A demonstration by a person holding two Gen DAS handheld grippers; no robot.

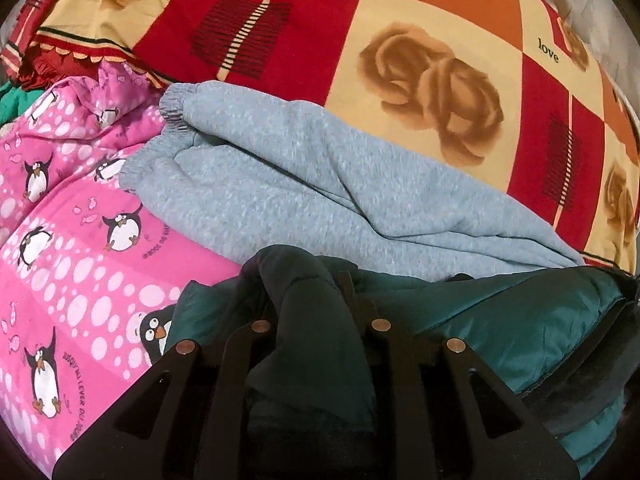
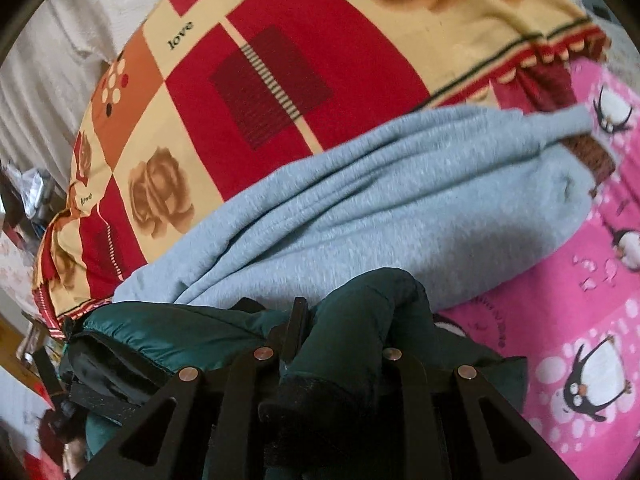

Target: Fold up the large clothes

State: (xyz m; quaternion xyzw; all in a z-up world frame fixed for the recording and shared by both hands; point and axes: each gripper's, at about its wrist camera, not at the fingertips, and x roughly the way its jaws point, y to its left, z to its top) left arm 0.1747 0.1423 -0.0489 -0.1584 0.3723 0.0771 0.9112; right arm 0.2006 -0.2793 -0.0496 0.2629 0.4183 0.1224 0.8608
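green jacket [image 1: 500,320] on bed, just in front of grey sweatpants [image 1: 280,184] | left gripper [image 1: 316,308] + right gripper [image 2: 340,320]: jaws pinched shut on jacket folds | handling: puffy, light, slick shell, likely slips; grip hems/seams | text: "love" on quilt [image 1: 440,20]; "DU LEVER" on pink penguin blanket [image 1: 72,280]
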